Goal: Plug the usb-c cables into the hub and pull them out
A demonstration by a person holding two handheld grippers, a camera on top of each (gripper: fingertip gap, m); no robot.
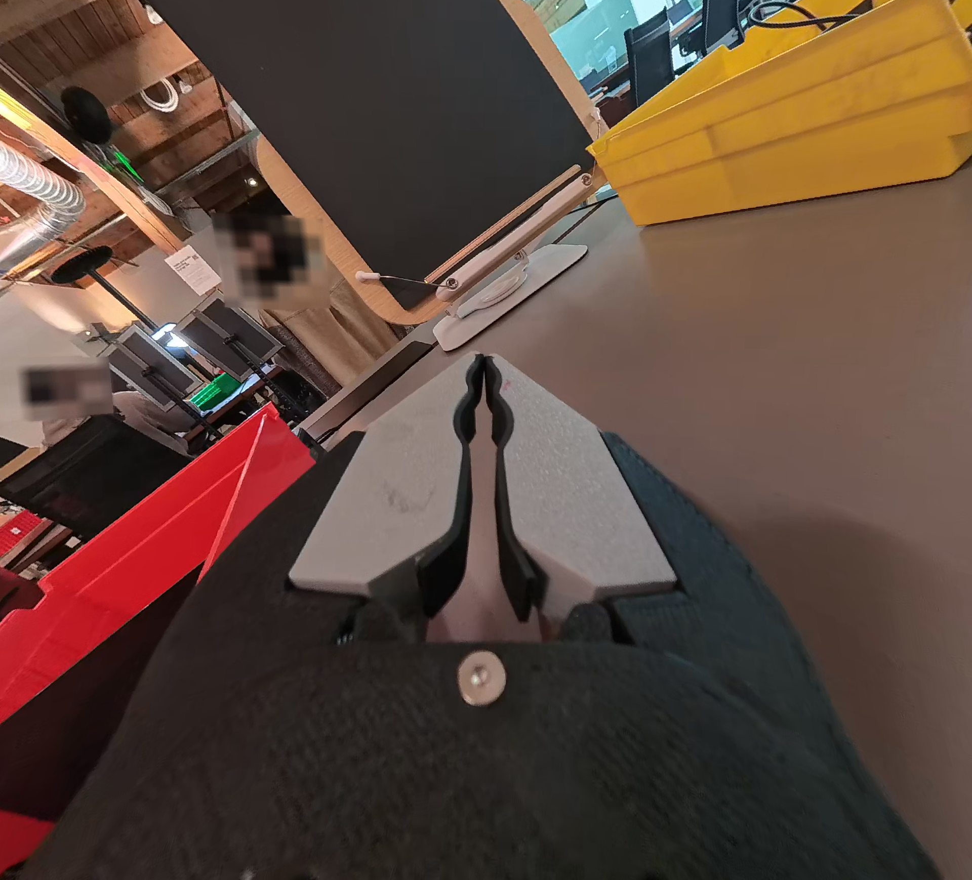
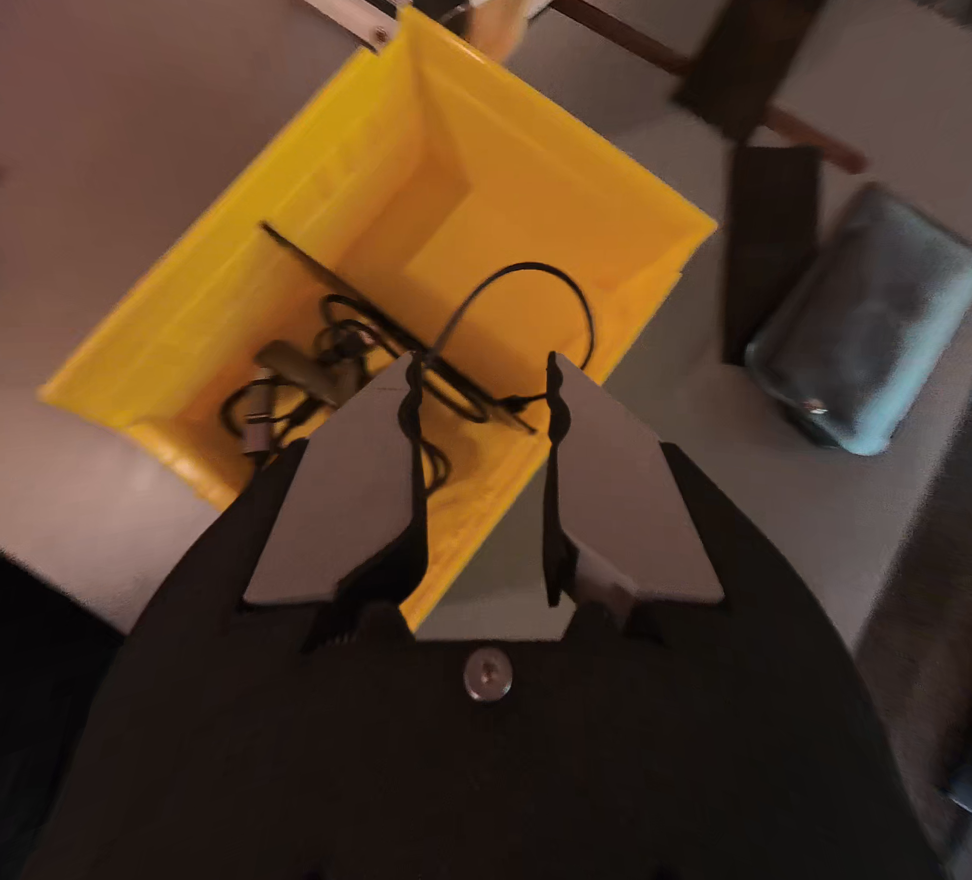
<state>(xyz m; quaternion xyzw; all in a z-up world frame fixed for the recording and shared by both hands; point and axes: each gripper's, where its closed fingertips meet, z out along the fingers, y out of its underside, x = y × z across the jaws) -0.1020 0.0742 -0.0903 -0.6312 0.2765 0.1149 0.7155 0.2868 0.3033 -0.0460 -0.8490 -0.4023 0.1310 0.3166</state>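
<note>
The right gripper (image 2: pixel 479 381) hangs wide open and empty over the yellow bin (image 2: pixel 552 182), where the cables (image 2: pixel 526 276) and grey hub (image 2: pixel 294 366) lie tangled at ten o'clock. A black divider (image 2: pixel 378 313) crosses between them. The left gripper (image 1: pixel 485 366) (pinched together, empty) lies low on the table (image 1: pixel 762 381), farther off.

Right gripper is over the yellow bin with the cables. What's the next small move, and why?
Probably lower the open right gripper into the yellow plastic bin toward the looped black cable. Its fingers are spread and hold nothing, and the black cables and a grey hub-like piece all lie in the bin. The left gripper is shut and empty over the grey-brown table.
</note>
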